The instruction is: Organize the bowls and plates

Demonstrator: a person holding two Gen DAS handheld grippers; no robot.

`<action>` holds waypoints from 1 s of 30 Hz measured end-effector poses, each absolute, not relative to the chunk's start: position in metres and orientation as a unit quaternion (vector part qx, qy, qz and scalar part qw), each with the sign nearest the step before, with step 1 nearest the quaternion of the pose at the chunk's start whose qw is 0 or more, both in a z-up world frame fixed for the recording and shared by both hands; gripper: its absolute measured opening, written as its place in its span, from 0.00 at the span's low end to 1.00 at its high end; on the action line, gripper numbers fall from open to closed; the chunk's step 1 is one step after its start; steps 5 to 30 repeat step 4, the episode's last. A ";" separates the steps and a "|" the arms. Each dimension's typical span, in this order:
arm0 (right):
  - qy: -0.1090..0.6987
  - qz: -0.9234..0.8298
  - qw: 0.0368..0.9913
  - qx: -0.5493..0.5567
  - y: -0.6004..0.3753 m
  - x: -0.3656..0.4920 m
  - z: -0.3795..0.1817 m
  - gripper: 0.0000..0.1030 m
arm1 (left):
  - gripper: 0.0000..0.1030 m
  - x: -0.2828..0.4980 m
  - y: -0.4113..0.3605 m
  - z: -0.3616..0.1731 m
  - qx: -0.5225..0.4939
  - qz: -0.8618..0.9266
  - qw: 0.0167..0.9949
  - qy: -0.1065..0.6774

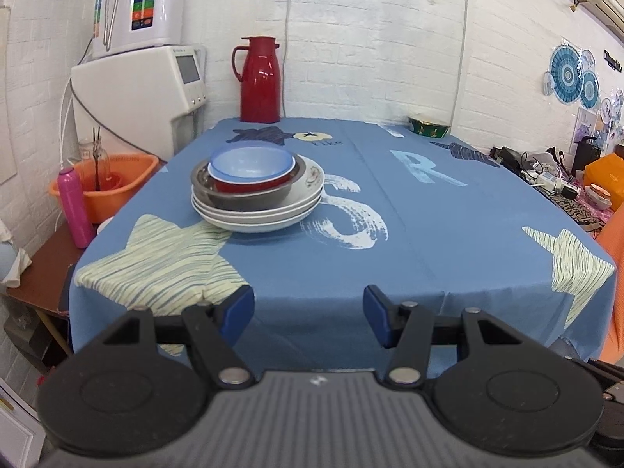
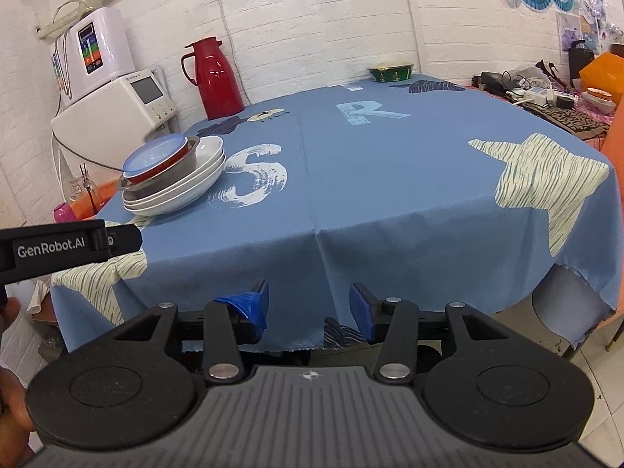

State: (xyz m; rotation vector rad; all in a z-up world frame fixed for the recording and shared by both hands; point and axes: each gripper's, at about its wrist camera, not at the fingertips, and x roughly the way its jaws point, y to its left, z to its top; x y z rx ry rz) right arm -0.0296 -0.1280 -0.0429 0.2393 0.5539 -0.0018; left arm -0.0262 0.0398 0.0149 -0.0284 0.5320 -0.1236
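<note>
A stack of dishes stands on the left half of the blue tablecloth: white plates at the bottom, a steel bowl, a red bowl and a pale blue bowl on top. The right wrist view shows the same stack at the left. A green bowl sits alone at the far edge. My left gripper is open and holds nothing, below the table's near edge. My right gripper is open and holds nothing, also short of the table. The left gripper's body shows at the right view's left.
A red thermos jug stands at the table's back. White appliances line the left wall, with an orange basin and pink bottle on a low side table. Cables and clutter lie at the right.
</note>
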 end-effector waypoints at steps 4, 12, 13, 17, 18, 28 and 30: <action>0.276 0.005 0.954 0.120 -0.126 -0.030 -0.044 0.30 | 0.53 -0.031 0.040 0.016 -0.015 -0.062 0.966 0.249; 0.276 0.005 0.954 0.120 -0.126 -0.030 -0.044 0.30 | 0.53 -0.031 0.040 0.016 -0.015 -0.062 0.966 0.249; 0.276 0.005 0.954 0.120 -0.126 -0.030 -0.044 0.30 | 0.53 -0.031 0.040 0.016 -0.015 -0.062 0.966 0.249; 0.276 0.005 0.954 0.120 -0.126 -0.030 -0.044 0.30 | 0.53 -0.031 0.040 0.016 -0.015 -0.062 0.966 0.249; 0.276 0.005 0.954 0.120 -0.126 -0.030 -0.044 0.30 | 0.53 -0.031 0.040 0.016 -0.015 -0.062 0.966 0.249; 0.276 0.005 0.954 0.120 -0.126 -0.030 -0.044 0.30 | 0.53 -0.031 0.040 0.016 -0.015 -0.062 0.966 0.249; 0.276 0.005 0.954 0.120 -0.126 -0.030 -0.044 0.30 | 0.53 -0.031 0.040 0.016 -0.015 -0.062 0.966 0.249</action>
